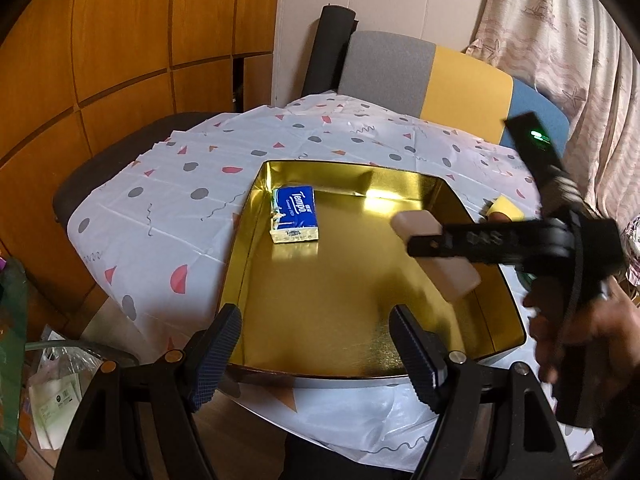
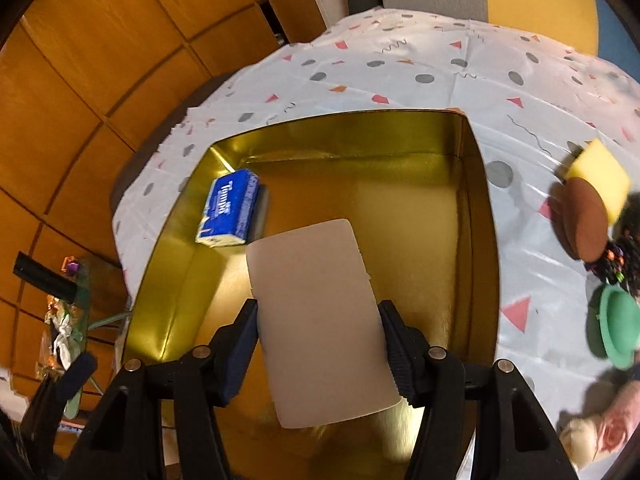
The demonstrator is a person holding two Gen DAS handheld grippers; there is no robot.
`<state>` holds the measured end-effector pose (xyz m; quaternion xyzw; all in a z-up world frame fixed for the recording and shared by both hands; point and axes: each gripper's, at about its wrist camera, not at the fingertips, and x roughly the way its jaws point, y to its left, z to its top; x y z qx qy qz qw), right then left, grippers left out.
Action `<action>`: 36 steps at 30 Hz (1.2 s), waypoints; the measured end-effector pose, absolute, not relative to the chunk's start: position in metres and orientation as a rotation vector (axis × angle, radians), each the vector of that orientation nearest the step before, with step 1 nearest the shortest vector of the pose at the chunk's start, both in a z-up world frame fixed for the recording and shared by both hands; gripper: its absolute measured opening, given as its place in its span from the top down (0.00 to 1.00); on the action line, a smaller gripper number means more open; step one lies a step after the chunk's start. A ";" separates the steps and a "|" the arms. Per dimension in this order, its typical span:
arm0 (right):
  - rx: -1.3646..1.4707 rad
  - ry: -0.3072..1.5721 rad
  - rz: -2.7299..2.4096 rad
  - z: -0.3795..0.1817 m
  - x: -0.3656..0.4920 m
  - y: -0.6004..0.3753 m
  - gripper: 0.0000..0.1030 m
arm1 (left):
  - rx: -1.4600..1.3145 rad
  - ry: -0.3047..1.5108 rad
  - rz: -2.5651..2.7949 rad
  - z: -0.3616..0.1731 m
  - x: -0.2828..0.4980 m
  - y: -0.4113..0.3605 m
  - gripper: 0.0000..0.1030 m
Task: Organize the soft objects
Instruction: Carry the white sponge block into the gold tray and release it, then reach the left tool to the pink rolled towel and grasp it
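Both handheld tools are being shown as black plastic frames with triangular cut-outs in their arms. The left gripper [image 1: 316,354] is being seen with two dark blue, finely ribbed pads [image 1: 216,354] and round pivot screws, brass-toned on one side and silver on the other. The right gripper [image 2: 320,354] is being fitted alike, with silver screws; from the left wrist view, pale lettering is being made out on its black finger, a black strap is being looped round its body, and a green light is being displayed on an attached black unit
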<state>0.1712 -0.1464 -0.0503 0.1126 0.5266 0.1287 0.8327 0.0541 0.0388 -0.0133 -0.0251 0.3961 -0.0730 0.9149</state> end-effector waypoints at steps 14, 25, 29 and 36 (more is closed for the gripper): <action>0.268 1.023 0.213 -0.038 0.229 -0.138 0.14 | -0.108 0.862 -0.137 -0.024 0.062 0.053 0.27; 0.146 0.928 0.209 -0.018 0.162 -0.175 0.12 | -0.130 0.886 -0.183 -0.024 0.065 0.048 0.33; 0.117 0.893 0.150 -0.012 0.130 -0.212 0.12 | -0.116 0.886 -0.231 -0.020 0.064 0.035 0.33; 0.143 0.866 -0.032 -0.005 0.070 -0.312 0.11 | -0.020 0.848 -0.346 0.000 0.058 -0.013 0.34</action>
